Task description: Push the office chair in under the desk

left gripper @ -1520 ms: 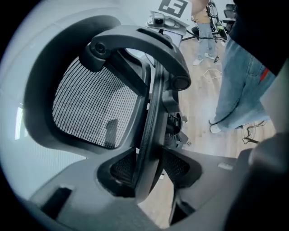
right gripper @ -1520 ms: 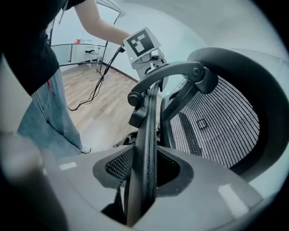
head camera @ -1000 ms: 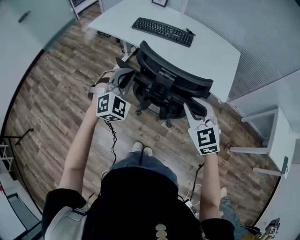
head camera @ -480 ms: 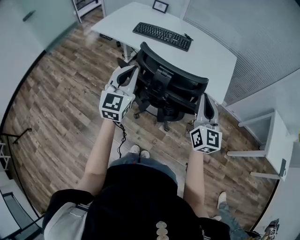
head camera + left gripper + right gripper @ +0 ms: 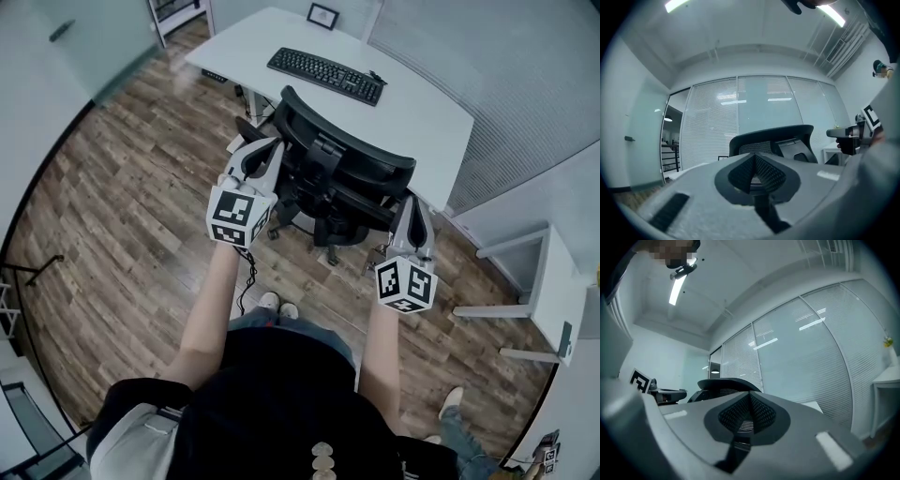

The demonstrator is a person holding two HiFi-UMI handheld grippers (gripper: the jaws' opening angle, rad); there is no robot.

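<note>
Change: within the last second the right tool (image 5: 413, 204) has closed, and both tools have risen beside the backrest.
Left tool (image 5: 265, 150): jaws pressed together, empty, at the backrest's 9 o'clock end.
Right tool: jaws pressed together, empty, at its 3 o'clock end.
Office chair (image 5: 349, 167): at the person's 12 o'clock, backrest outside the bench (image 5: 427, 105) edge.
Meaning: tools appear set for pushing; the push remains to be done.
Count: one chair, one bench, one keyboard (image 5: 325, 68), two tools.
</note>
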